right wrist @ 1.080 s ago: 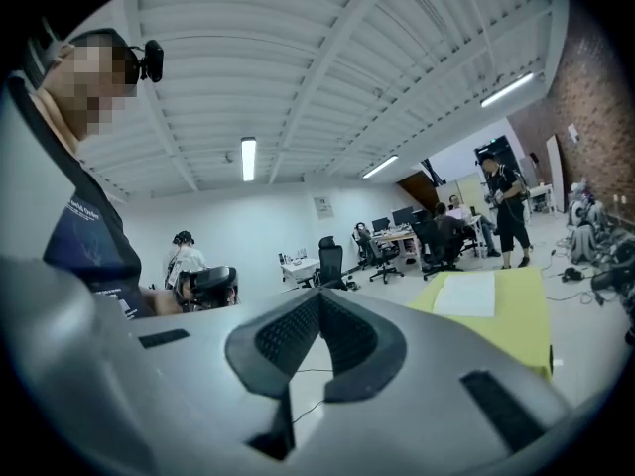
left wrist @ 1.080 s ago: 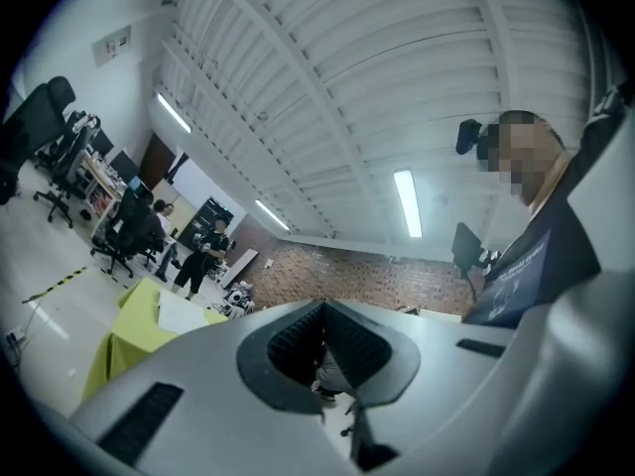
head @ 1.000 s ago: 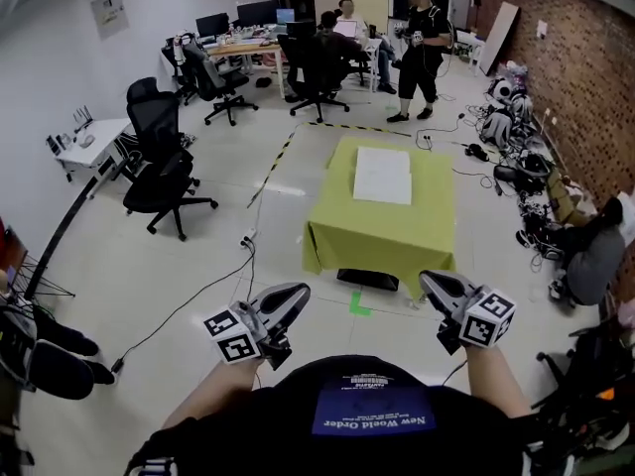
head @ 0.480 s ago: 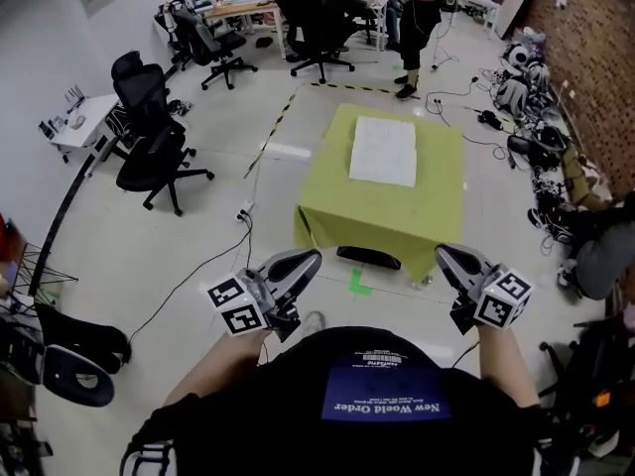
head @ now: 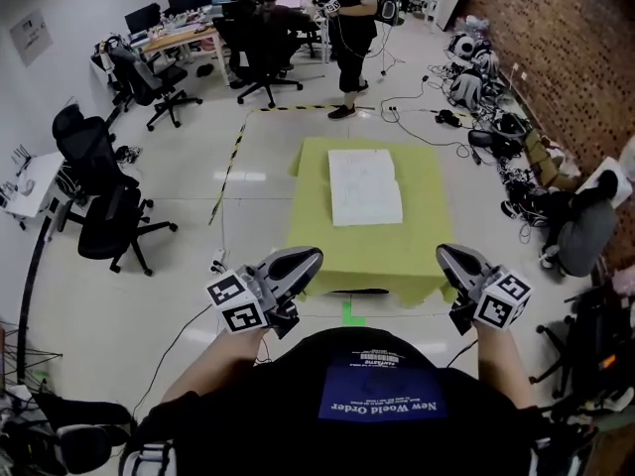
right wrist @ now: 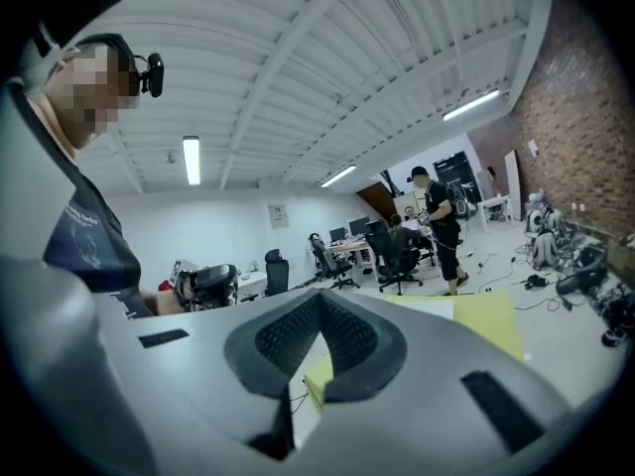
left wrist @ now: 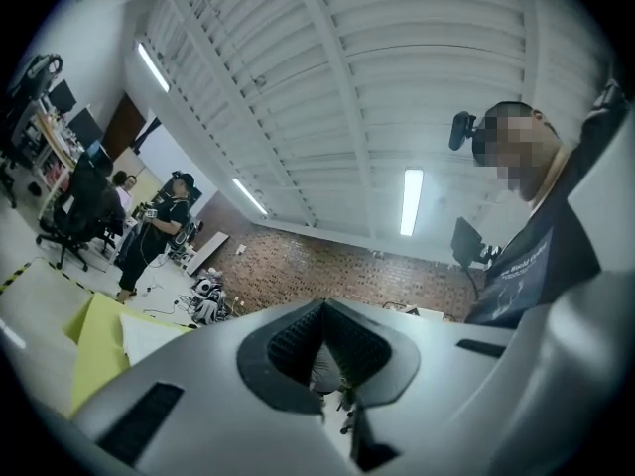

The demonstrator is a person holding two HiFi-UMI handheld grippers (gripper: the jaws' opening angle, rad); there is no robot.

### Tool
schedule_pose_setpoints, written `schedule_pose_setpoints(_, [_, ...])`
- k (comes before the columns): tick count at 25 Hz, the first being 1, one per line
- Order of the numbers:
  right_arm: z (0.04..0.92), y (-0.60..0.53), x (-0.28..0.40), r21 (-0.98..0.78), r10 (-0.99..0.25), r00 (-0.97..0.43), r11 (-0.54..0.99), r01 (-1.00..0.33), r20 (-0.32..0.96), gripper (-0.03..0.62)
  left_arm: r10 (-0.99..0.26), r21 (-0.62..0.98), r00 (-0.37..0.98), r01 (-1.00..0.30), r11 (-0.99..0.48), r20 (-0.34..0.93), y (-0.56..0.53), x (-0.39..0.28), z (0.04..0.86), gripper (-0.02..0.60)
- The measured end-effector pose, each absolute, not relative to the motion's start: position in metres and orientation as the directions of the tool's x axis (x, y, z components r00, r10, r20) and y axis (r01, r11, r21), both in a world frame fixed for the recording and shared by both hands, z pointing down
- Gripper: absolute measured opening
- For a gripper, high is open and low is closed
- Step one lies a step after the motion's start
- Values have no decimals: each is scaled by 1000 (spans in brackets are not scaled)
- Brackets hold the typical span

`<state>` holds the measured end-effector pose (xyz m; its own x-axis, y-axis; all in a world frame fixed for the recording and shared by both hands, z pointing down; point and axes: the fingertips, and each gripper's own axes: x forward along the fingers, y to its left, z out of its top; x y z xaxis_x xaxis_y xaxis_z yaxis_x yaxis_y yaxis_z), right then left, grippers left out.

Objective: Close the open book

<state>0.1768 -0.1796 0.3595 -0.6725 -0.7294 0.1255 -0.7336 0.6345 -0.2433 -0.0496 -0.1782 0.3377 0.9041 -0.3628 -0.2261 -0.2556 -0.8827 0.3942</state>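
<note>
An open white book (head: 364, 186) lies flat on a table covered with a yellow-green cloth (head: 422, 251), ahead of me in the head view. My left gripper (head: 310, 258) and right gripper (head: 444, 254) are held close to my body, short of the table's near edge, one at each side. Both are shut with nothing between their jaws. In the left gripper view the left gripper (left wrist: 322, 307) points past the cloth (left wrist: 91, 355) and the book (left wrist: 149, 335) at its left. The right gripper view shows the right gripper (right wrist: 319, 300) with the cloth (right wrist: 488, 325) beyond it.
Black office chairs (head: 107, 216) stand at the left, with desks behind. A person (head: 355, 18) stands beyond the table. Another person (head: 585, 228) sits by the brick wall among cables and gear. A green tape mark (head: 352, 312) lies on the floor before the table.
The table and book have come much nearer and shifted to the middle of the head view as I walked toward them. Both grippers kept their pose and stayed shut.
</note>
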Motion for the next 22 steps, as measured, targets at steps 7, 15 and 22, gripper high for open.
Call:
schedule_pose_setpoints(7, [367,-235,161,-246,-762,-632,592,-768,139,-14,-334,416,916,-220,-882,-224,-248,-71,351,8])
schedule_pose_setpoints(15, [380,-316,193,-257,-714,-687,645,-720,134,-14,-401,425,897,-293,-856,-188,-309,-41,365,8])
schedule_pose_setpoints(22, [400,-419,230,-301,-568,-810,754,-584,148,-14,-541,449,826,-428,-785,-159,-382,14,361,8])
